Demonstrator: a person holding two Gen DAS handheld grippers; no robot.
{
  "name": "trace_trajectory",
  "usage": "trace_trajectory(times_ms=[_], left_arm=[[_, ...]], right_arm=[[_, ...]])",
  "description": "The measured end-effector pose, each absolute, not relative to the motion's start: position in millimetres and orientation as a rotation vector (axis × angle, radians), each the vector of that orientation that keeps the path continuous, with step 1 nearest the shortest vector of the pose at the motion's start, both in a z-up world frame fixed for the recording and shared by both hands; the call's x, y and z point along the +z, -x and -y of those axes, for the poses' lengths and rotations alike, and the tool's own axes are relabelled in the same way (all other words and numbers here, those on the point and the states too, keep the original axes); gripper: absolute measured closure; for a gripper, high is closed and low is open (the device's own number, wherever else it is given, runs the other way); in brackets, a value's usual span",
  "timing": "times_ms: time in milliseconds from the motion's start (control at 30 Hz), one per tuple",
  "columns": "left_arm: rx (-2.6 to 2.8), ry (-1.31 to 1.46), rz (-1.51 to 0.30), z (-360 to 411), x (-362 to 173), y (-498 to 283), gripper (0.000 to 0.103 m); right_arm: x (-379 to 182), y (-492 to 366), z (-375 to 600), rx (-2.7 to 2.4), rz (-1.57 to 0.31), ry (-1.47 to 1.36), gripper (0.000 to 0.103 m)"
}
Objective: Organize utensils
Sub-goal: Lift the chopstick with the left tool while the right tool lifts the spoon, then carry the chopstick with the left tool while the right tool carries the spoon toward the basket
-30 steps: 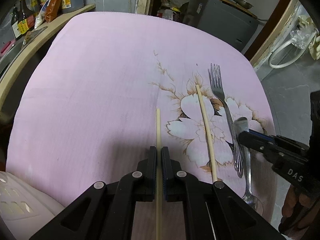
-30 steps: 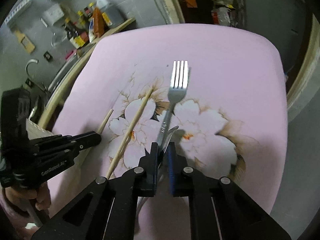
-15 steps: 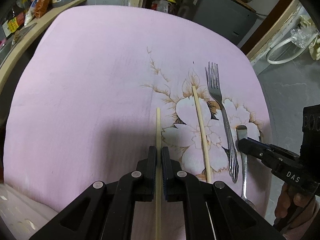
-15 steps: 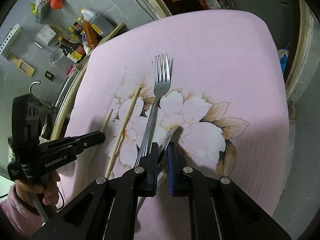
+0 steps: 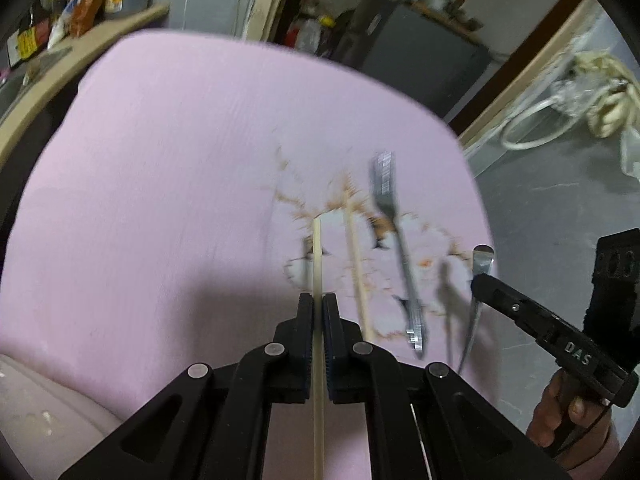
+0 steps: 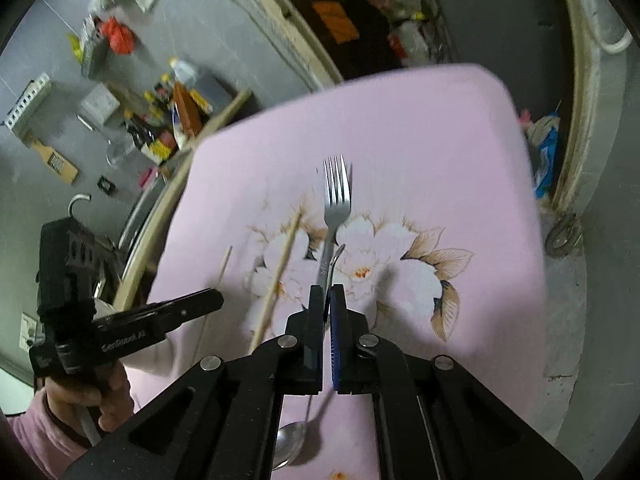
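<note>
Here a pink cloth [image 5: 168, 200] printed with a large white flower [image 6: 384, 256] covers the table, and around it is a cluttered room with grey walls and floor. At the far left a wooden shelf [image 5: 76, 56] carries bottles and packets [image 6: 180, 112]; a dark cabinet [image 5: 420, 40] stands beyond the far edge, and a coil of white hose [image 5: 532, 120] lies on the floor to the right.

The left gripper [image 5: 318, 312] is clenched on one chopstick [image 5: 317, 256], which runs straight ahead between its fingers above the cloth. Just to its right a second chopstick [image 5: 356, 264] lies on the flower print, and right of that a fork [image 5: 400, 248] lies with its tines toward the far side.

The right gripper [image 6: 327, 312] is clamped on the handle of a spoon [image 6: 292, 440], whose bowl hangs near the camera under the fingers while the handle tip pokes forward beside the fork. A shadow beneath it on the cloth shows the spoon is lifted. The left wrist view is blurred. Each gripper shows in the other's view, with a hand [image 6: 88, 396] in a pink sleeve on the left one.
</note>
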State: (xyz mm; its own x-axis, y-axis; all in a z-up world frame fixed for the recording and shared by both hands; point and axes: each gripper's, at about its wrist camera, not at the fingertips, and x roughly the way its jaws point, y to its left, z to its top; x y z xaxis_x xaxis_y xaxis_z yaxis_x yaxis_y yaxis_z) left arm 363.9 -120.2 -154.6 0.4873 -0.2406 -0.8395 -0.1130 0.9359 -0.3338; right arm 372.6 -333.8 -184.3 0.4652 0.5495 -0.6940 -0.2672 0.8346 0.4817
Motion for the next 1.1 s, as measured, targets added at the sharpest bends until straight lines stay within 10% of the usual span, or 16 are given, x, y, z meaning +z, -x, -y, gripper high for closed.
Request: trace_trajectory(times_ms=[1100], left_arm=[[-0.193,0.317,-0.486,18.4,39.9,-245.9,0.098]], right_arm=[[46.8,-212.0,207.9,0.275,-0.306,-0.103,0.101]])
